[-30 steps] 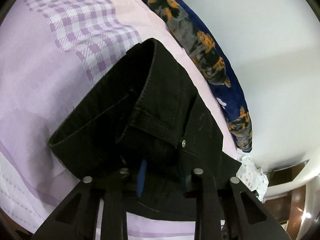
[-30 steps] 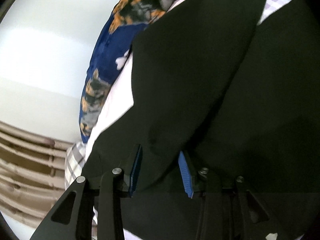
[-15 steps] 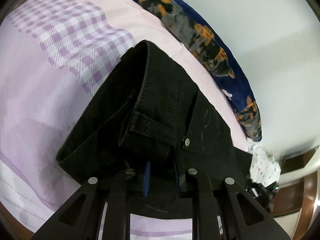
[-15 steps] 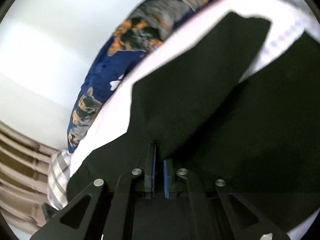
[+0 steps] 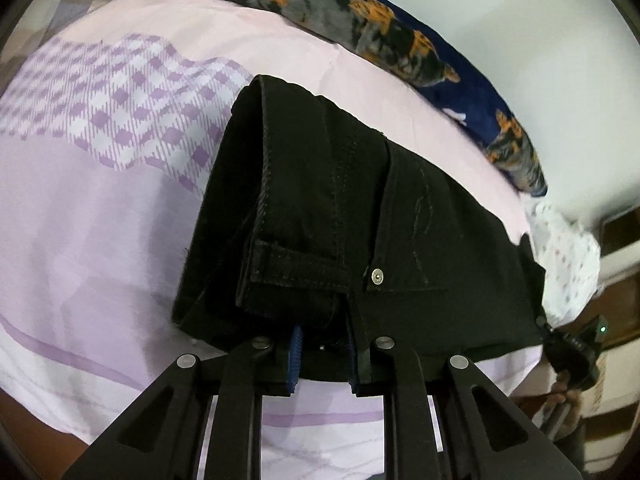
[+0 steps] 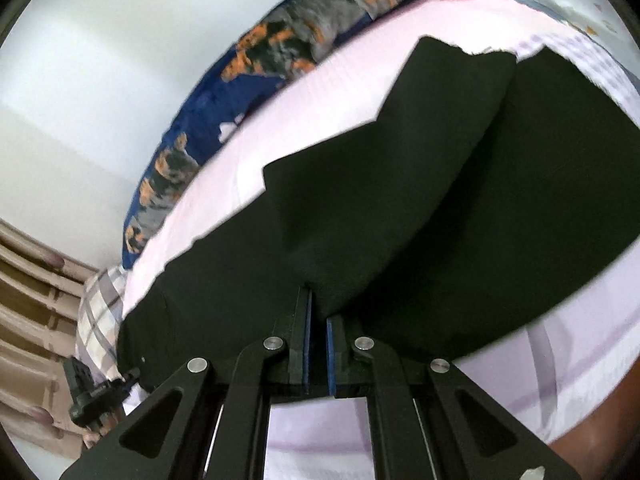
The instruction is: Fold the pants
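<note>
Black pants (image 5: 360, 216) lie on a lilac bedsheet (image 5: 100, 208), folded lengthwise. In the left wrist view the waistband with a silver rivet (image 5: 377, 277) faces me, and my left gripper (image 5: 323, 354) is shut on the waistband's thick edge, blue pads pressing the cloth. In the right wrist view the pants (image 6: 420, 208) spread dark, with one leg panel lifted in a fold. My right gripper (image 6: 318, 344) is shut on that fold, blue pads almost touching around the thin cloth. The right gripper also shows in the left wrist view (image 5: 576, 344) at the pants' far end.
A blue pillow (image 5: 400, 40) with orange and grey print lies along the bed's far edge by a pale wall. A white dotted cloth (image 5: 568, 248) sits at the right end. Wooden furniture (image 6: 28, 288) stands beyond the bed. The left gripper (image 6: 92, 396) appears low left in the right wrist view.
The right gripper's pads closed on a fold of the leg and lifted it, drawing back. The left gripper rolled while keeping its hold on the waistband.
</note>
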Demonstrator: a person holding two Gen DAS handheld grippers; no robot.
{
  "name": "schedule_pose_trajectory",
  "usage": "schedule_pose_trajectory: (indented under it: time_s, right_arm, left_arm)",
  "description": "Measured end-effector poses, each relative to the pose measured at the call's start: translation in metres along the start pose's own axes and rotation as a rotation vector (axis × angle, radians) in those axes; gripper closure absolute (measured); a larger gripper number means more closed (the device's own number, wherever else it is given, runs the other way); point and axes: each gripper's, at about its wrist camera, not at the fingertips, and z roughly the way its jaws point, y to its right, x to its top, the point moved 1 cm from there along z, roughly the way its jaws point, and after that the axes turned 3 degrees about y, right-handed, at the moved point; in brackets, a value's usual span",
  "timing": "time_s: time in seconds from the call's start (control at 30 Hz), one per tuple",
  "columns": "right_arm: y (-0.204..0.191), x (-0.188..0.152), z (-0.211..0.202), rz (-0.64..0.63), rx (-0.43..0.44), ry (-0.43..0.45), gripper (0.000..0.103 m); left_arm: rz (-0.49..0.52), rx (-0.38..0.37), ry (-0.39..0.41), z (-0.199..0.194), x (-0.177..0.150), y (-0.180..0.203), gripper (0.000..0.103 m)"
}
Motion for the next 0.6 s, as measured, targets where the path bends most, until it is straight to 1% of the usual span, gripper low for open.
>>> schedule_pose_trajectory:
  time_s: [0.1,0.2,0.23,0.27,0.4,0.47,0.53,0.57,0.6]
  right_arm:
    - [0.006,-0.009,0.007,0.022,-0.005,-0.031,0.098]
    - [0.013,-0.016,0.019,0.035,-0.024,-0.072,0.098]
    - [0.016,-0.018,0.024,0.048,-0.029,-0.088,0.098]
    - [0.017,-0.02,0.027,0.054,-0.03,-0.096,0.098]
    - [0.02,-0.018,0.029,0.052,-0.012,-0.109,0.097]
    - [0.02,-0.018,0.029,0.06,0.005,-0.117,0.093]
    - [0.023,-0.015,0.03,0.076,0.035,-0.128,0.086]
    - [0.025,-0.014,0.028,0.084,0.042,-0.123,0.084]
    - [0.029,-0.012,0.024,0.094,0.047,-0.111,0.079]
  left_arm:
    - [0.037,0.036,0.002,0.001,0.001,0.001,0.085]
    - [0.084,0.094,0.014,0.004,-0.001,0.005,0.085]
    - [0.104,0.124,0.015,0.006,-0.003,0.007,0.084]
    - [0.126,0.154,0.019,0.008,-0.005,0.01,0.084]
    - [0.183,0.221,0.041,0.007,-0.012,0.022,0.081]
    - [0.183,0.23,0.042,0.004,-0.011,0.025,0.079]
    - [0.173,0.227,0.034,-0.002,-0.012,0.027,0.076]
    - [0.169,0.224,0.031,-0.005,-0.013,0.028,0.072]
    - [0.168,0.229,0.026,-0.008,-0.014,0.028,0.07]
